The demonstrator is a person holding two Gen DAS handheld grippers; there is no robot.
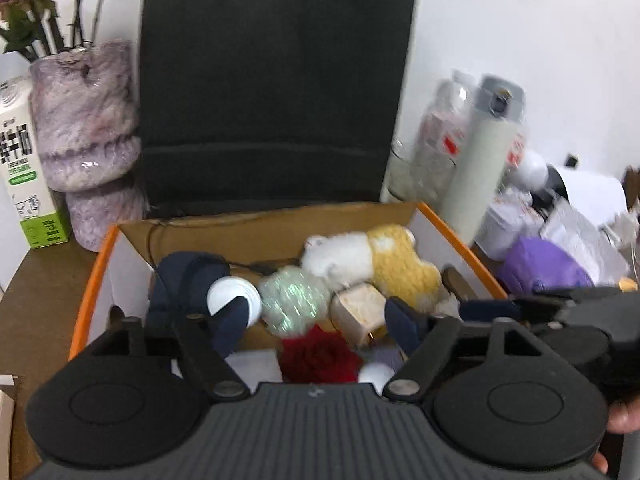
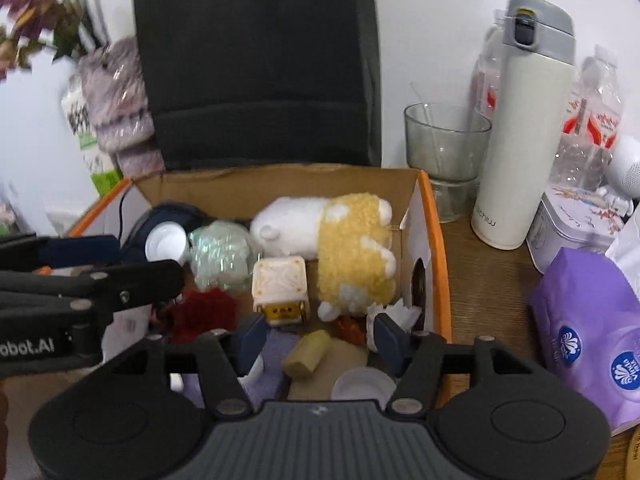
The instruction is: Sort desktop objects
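An orange-rimmed cardboard box (image 1: 94, 280) (image 2: 434, 240) holds a white-and-yellow plush toy (image 1: 372, 258) (image 2: 340, 248), a pale green shiny ball (image 1: 294, 300) (image 2: 220, 254), a red fluffy ball (image 1: 318, 354) (image 2: 202, 314), a cream cube toy (image 1: 358, 308) (image 2: 280, 286), a white cap (image 1: 232, 294) (image 2: 166, 244) and a dark blue item (image 1: 188, 276). My left gripper (image 1: 316, 326) is open over the box, empty. My right gripper (image 2: 318, 338) is open over the box's right front, above a yellow cylinder (image 2: 306, 356), empty.
A black box (image 1: 272, 80) stands behind the cardboard box. A purple fuzzy vase (image 1: 86, 136) and a milk carton (image 1: 28, 168) are at the left. A white thermos (image 2: 524, 128), a glass (image 2: 446, 148), plastic bottles and a purple tissue pack (image 2: 588, 328) are at the right.
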